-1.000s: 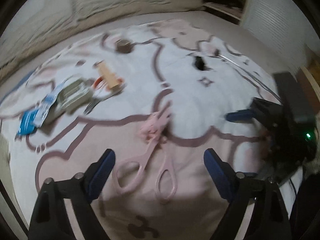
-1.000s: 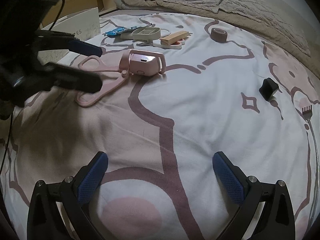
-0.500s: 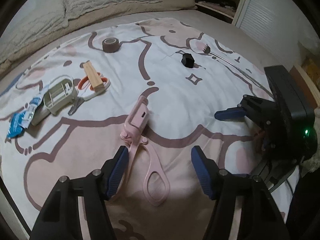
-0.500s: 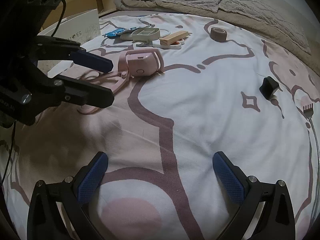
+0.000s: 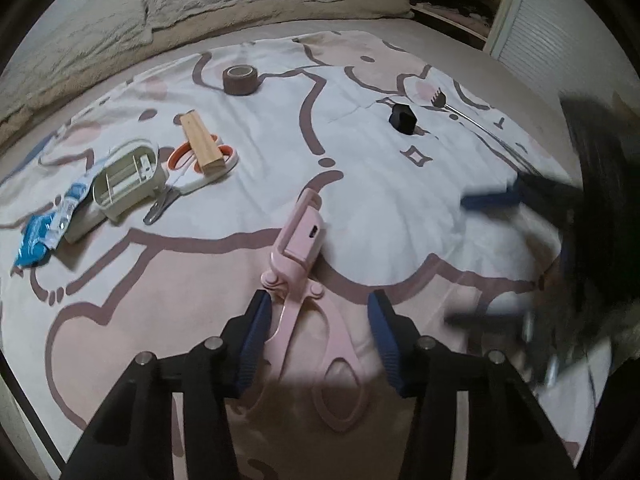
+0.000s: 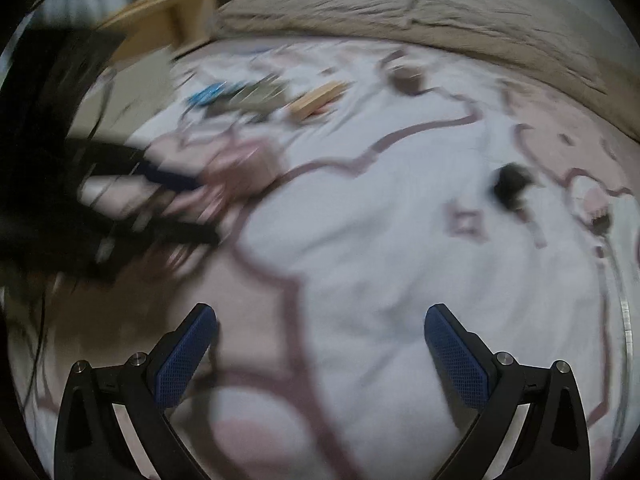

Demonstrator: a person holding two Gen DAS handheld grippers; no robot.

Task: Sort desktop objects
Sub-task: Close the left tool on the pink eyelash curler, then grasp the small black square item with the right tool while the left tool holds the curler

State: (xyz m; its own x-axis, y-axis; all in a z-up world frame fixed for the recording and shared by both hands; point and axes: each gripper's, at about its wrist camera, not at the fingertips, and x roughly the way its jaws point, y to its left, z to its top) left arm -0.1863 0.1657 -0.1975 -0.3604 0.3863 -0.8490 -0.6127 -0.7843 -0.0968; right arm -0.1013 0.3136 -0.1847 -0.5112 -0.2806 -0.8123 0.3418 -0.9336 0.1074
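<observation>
A pink scissor-handled tool (image 5: 298, 248) with a boxy head lies on the patterned bedspread (image 5: 380, 208). My left gripper (image 5: 318, 316) straddles its handles just behind the pivot, and its jaws are closing. The left pad (image 5: 256, 320) is at one handle; the right pad (image 5: 380, 320) still stands apart from the other. My right gripper (image 6: 320, 336) is open over bare sheet with nothing between its fingers. That view is heavily blurred. It shows the left gripper (image 6: 180, 208) as a dark smear at the pink tool (image 6: 236, 168).
At the far left lie a blue packet (image 5: 40, 236), a beige box (image 5: 128, 178), orange-handled scissors (image 5: 188, 164) and a wooden block (image 5: 200, 143) on them. A brown tape roll (image 5: 241, 79), a small black object (image 5: 403, 118) and a fork (image 5: 460, 110) lie farther back.
The left jaws have narrowed from wide apart to close around the pink tool's handles. The right gripper has shifted, and its view has gone from sharp to blurred.
</observation>
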